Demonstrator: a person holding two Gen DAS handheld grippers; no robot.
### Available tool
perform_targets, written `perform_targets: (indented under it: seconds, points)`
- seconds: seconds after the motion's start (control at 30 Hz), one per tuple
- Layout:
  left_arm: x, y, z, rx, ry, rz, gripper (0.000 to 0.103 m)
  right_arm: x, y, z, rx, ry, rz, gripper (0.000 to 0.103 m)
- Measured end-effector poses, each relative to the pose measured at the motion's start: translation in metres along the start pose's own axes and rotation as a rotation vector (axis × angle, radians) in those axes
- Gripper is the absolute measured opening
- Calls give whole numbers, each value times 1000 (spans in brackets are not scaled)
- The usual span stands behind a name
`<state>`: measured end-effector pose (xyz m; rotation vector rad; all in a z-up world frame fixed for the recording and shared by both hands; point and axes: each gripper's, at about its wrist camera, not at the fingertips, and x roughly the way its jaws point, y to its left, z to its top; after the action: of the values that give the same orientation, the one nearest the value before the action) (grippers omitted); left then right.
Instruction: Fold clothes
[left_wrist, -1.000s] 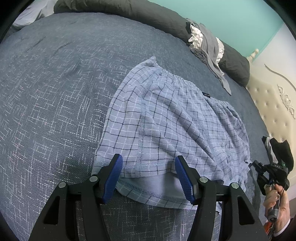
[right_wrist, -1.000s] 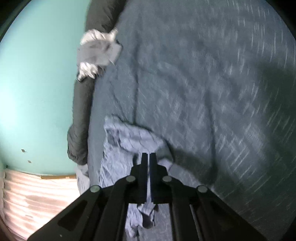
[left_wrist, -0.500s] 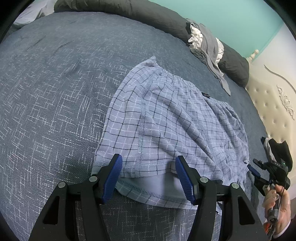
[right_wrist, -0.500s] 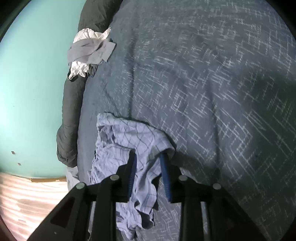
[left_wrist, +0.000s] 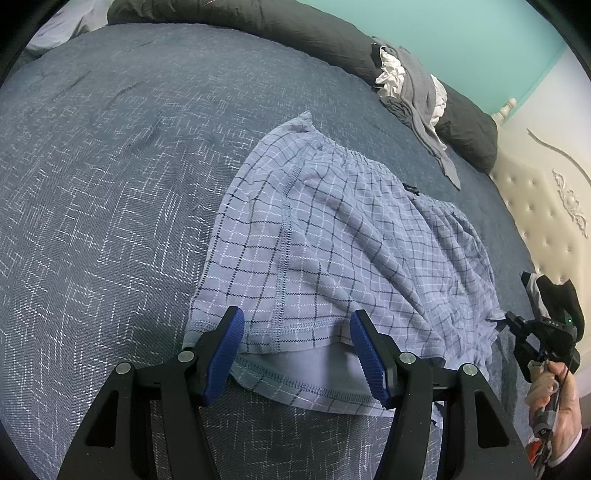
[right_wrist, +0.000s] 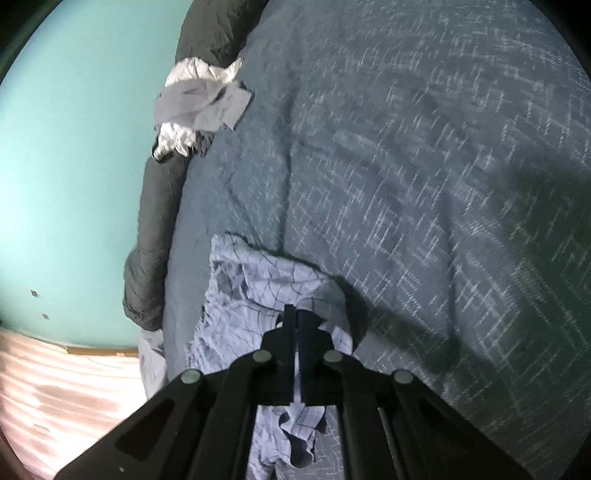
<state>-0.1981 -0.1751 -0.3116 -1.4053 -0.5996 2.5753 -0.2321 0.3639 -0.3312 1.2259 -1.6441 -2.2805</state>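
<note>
Light blue plaid shorts (left_wrist: 332, 243) lie spread on the dark blue bedspread (left_wrist: 110, 184). My left gripper (left_wrist: 297, 354) is open, its blue pads on either side of the near leg hem, just above the cloth. My right gripper (right_wrist: 296, 321) is shut on the shorts' edge (right_wrist: 258, 291), with fabric bunched around and hanging below the fingers. In the left wrist view the right gripper (left_wrist: 517, 328) sits at the shorts' far right corner, held by a hand.
A pile of grey and white clothes (left_wrist: 410, 85) rests on a dark grey bolster (left_wrist: 295, 29) along the teal wall. A cream tufted headboard (left_wrist: 546, 206) stands to the right. The bedspread stretches wide to the left.
My right gripper opened half a second ago and has now shut again on the shorts' edge. My left gripper has stayed open in the same place.
</note>
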Motion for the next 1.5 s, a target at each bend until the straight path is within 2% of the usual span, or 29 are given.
perform_targets:
  seconds: [0.2, 0.37, 0.47, 0.53, 0.6, 0.67, 0.8, 0.87, 1.13, 1.27, 1.33, 1.37, 1.4, 1.5]
  points:
    - [1, -3, -2, 2, 1, 7, 64, -30, -9, 23, 40, -103, 80, 0]
    - [1, -3, 0, 6, 2, 11, 64, -26, -28, 33, 126, -88, 130, 1]
    - [2, -3, 0, 7, 3, 11, 64, -20, -28, 31, 145, -71, 151, 4]
    - [2, -2, 1, 7, 3, 10, 64, -26, -26, 29, 129, -91, 157, 6]
    - [2, -2, 1, 6, 4, 7, 64, -34, -21, 25, 101, -93, 149, 17]
    - [2, -1, 1, 5, 4, 7, 64, -40, -14, 16, 73, -91, 145, 35]
    - [3, -3, 1, 6, 3, 12, 64, -24, 0, -3, 52, 12, 121, 37]
    - [2, -2, 0, 6, 3, 8, 64, -9, 5, -11, 57, 67, 120, 37]
    - [2, -2, 0, 7, 4, 6, 65, 28, 4, -24, 161, 109, 163, 37]
    - [1, -1, 0, 8, 6, 0, 65, 34, 1, -24, 197, 77, 179, 37]
    - [1, -1, 0, 8, 6, -1, 65, 37, -2, -23, 223, 72, 175, 23]
    - [1, -1, 0, 9, 6, 0, 65, 38, -2, -22, 233, 71, 170, 11]
    - [1, -1, 0, 10, 6, 1, 65, 40, 0, -21, 223, 70, 159, 4]
    - [0, 0, 0, 10, 7, -2, 65, 37, 9, -17, 178, 43, 159, 2]
